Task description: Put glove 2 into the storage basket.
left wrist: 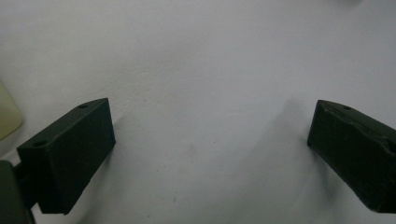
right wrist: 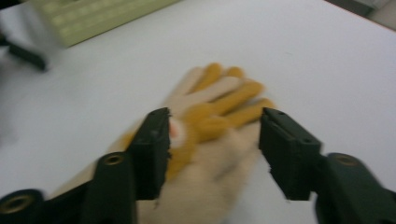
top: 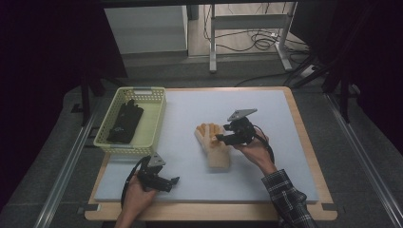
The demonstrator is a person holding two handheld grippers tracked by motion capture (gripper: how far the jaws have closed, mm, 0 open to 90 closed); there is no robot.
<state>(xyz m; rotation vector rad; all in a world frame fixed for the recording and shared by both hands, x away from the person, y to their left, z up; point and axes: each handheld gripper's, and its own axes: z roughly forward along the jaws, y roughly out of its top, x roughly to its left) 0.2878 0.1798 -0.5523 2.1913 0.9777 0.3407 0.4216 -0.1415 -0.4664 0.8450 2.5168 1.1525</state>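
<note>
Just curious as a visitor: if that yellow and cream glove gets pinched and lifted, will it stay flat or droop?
The glove looks like soft knit lying limp on the mat, so it would probably droop, feel light, and slide or bunch rather than roll.

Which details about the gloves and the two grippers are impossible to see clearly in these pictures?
- Yellow and beige gloves, right gripper view: motion blur; how many lie stacked is unclear.
- Right gripper, same view: whether its open jaws touch the gloves is unclear.
- Black gloves in the basket, high view: too small and dark to count.
- Left gripper, high view: too small; its own view shows open jaws over the white mat.
</note>
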